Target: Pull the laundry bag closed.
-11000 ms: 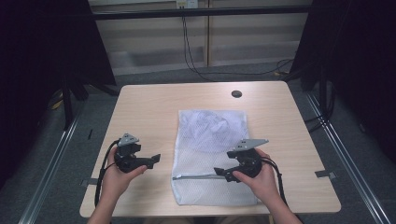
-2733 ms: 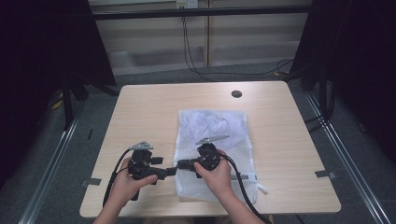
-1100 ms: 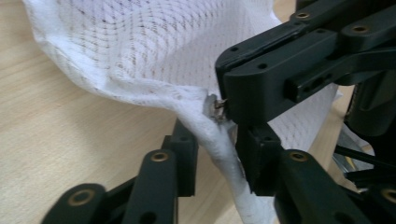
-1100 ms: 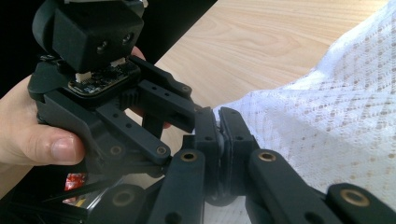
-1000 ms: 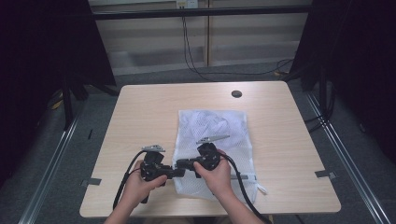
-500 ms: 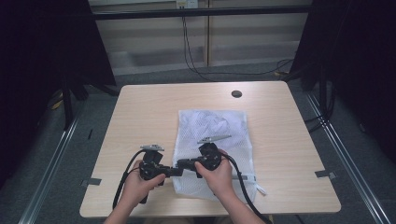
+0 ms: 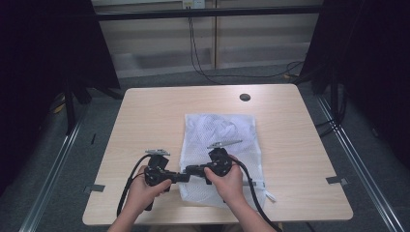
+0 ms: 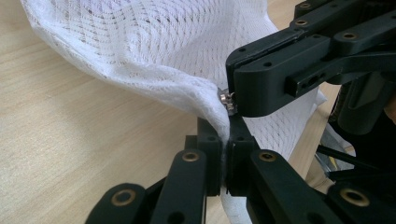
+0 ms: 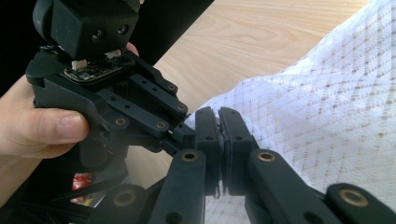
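Left tongs (image 8: 224,154): clenched on left hem of white mesh laundry bag (image 7: 220,130).
Right tongs (image 9: 219,140): clenched on zip pull, tip-to-tip.
Bag axis: front-to-back across tabletop (image 7: 145,116).

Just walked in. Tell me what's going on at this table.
A person is working a white mesh laundry bag that lies flat on a light wooden table, holding a two-jaw tool in each hand. Both tools meet at the bag's near left edge. The left tool is shut on a fold of the mesh there, lifting it slightly. The right tool is shut on the same edge, beside a small metal piece, probably the zipper pull. A small dark disc sits at the table's far side.
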`<state>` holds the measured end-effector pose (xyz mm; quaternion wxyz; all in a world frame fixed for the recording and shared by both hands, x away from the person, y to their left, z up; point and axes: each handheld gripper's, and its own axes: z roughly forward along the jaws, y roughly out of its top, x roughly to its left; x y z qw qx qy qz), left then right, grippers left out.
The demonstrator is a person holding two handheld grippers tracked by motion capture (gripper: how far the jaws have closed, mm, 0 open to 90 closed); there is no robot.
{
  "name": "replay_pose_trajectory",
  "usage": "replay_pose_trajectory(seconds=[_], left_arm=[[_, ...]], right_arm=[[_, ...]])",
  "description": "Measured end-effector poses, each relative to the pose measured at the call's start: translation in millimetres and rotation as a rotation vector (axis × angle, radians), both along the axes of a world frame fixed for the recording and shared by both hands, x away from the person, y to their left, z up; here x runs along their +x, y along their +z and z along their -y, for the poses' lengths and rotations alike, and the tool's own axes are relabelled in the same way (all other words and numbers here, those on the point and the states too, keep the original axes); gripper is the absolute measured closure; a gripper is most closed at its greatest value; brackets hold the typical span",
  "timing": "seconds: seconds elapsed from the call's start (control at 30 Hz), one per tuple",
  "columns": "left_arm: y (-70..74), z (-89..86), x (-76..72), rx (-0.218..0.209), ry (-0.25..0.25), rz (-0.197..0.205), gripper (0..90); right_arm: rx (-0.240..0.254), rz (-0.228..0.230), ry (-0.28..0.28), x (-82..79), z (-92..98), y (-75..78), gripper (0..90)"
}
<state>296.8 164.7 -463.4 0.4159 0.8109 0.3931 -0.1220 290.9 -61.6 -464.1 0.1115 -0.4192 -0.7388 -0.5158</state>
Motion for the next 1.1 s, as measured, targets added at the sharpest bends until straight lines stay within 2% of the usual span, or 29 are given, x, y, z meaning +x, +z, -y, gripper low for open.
replay_pose_trajectory(seconds=[0.23, 0.33, 0.43, 0.5, 0.63, 0.73, 1.03, 1.1], left_arm=[[1.4, -1.2, -0.1, -0.004, 0.010, -0.001, 87.4], [2.1, -1.9, -0.3, -0.016, 0.010, -0.007, 87.4], [2.5, -2.1, -0.2, -0.009, 0.009, -0.006, 87.5], [3.7, -3.9, -0.2, -0.015, 0.013, -0.010, 87.5], [4.3, -7.2, 0.8, -0.027, 0.013, -0.012, 87.4], [4.4, -6.7, 0.7, -0.026, 0.012, -0.013, 87.5], [5.3, -6.8, 0.4, -0.020, 0.014, -0.008, 87.4], [5.5, -6.8, 0.5, -0.027, 0.016, -0.011, 87.5]], right_arm=[[-0.008, -0.001, -0.001, 0.7, 2.1, -0.5, 88.0], [0.007, -0.005, -0.001, 1.3, 5.2, -1.3, 88.0], [-0.001, -0.001, -0.004, 0.8, 5.5, -0.8, 88.0], [-0.035, 0.003, -0.015, 0.9, 7.7, -0.9, 88.0], [-0.010, -0.008, -0.021, 1.6, 13.9, -3.6, 88.0], [-0.025, 0.002, -0.014, 0.9, 13.7, -2.5, 88.0], [-0.019, -0.004, -0.012, 0.9, 14.4, -2.1, 88.0], [-0.032, 0.001, -0.012, 1.1, 15.1, -2.2, 88.0]])
